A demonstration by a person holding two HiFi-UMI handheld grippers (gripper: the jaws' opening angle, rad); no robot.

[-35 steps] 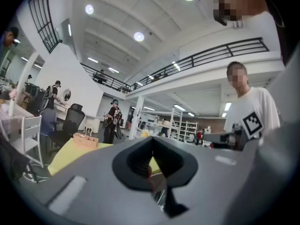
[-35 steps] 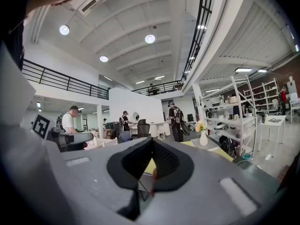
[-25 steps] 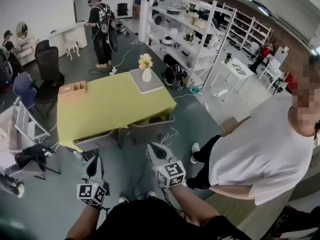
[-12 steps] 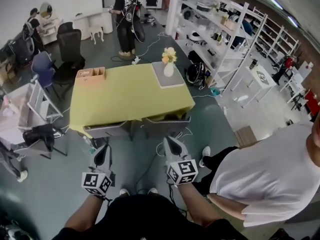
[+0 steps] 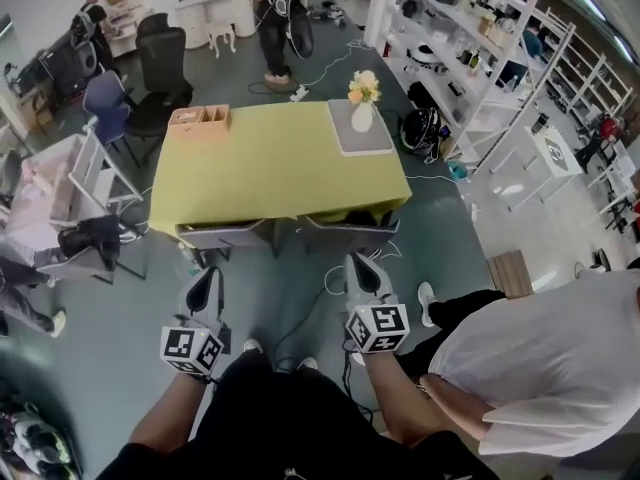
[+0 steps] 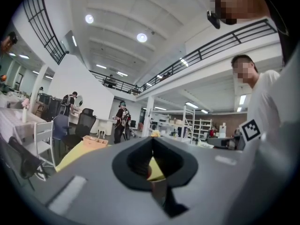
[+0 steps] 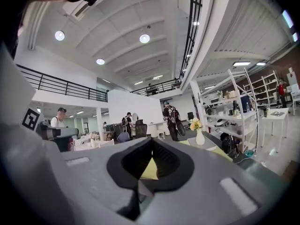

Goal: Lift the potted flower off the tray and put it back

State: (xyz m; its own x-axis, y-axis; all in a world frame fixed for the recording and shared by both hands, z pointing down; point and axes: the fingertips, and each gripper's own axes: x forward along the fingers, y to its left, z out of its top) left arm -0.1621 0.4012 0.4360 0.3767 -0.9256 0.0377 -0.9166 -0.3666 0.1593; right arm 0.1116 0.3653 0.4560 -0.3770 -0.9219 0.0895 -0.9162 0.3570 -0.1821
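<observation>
The potted flower (image 5: 362, 103) stands upright on the grey tray (image 5: 375, 140), at the far right corner of the yellow-green bench (image 5: 270, 163). The left claw (image 5: 207, 276) and the right claw (image 5: 363, 265) are both fully closed and hold nothing, over the floor (image 5: 120, 318) and well apart from the bench.

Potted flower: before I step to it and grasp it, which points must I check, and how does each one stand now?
1. Potted flower upright on its grey tray: ok.
2. Left hand-held gripper open for grasping: not ok, jaws together, empty.
3. Right hand-held gripper open: not ok, jaws together, empty.
4. Flower within reach: not ok, it stands at the far side of the yellow table.
5. Room around the flower: ok, the wooden box is at the other far corner.
</observation>
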